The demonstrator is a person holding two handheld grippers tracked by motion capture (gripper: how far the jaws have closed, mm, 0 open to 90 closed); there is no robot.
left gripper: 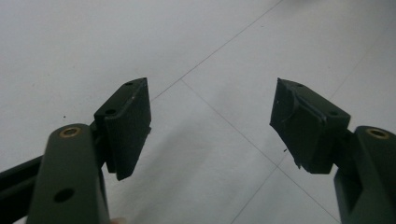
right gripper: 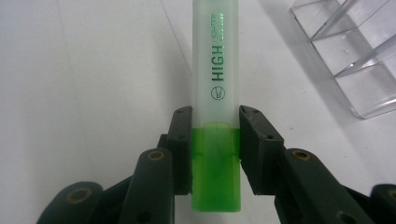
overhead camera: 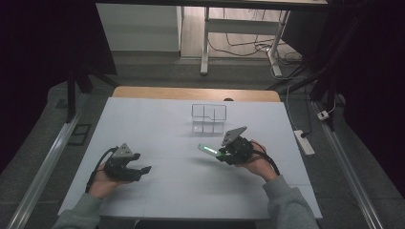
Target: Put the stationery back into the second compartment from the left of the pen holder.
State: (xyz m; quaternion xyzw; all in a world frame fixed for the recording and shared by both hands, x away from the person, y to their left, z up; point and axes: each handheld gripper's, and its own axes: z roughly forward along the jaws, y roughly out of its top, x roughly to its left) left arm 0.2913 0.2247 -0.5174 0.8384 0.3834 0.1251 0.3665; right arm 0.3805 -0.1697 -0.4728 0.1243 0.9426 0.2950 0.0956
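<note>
At the bottom of the high view, two grey sleeves are coming in, each hand holding a black gripper over a white table point(overhead camera: 157, 119) that is lying flat and matte, crossed by thin seam lines.

In the lower left of that view, the left gripper point(overhead camera: 143, 170) is resting low over the table, its grey three-cornered plate on top. In the left gripper view its two black jaws are standing spread wide, blocky and dull, with bare white table between them and nothing in their grasp.

Just right of centre in the high view, the right gripper point(overhead camera: 220, 153) is pinching a highlighter point(overhead camera: 207, 150), a straight, flat-sided plastic pen. In the right gripper view the jaws are pressing on both sides of the highlighter point(right gripper: 217, 116), right where the clear bright green part at the near end is meeting the frosted, milky part that is carrying green lettering. Its long axis is running straight away from the gripper along the jaws. In the high view it is pointing toward the upper left of the frame, raised above the table.

Farther back, near the centre of the high view, a clear plastic organizer point(overhead camera: 208, 118) is standing on the table, boxy, with thin see-through walls dividing it into compartments. It is sitting near the highlighter's far end, apart from it.
</note>
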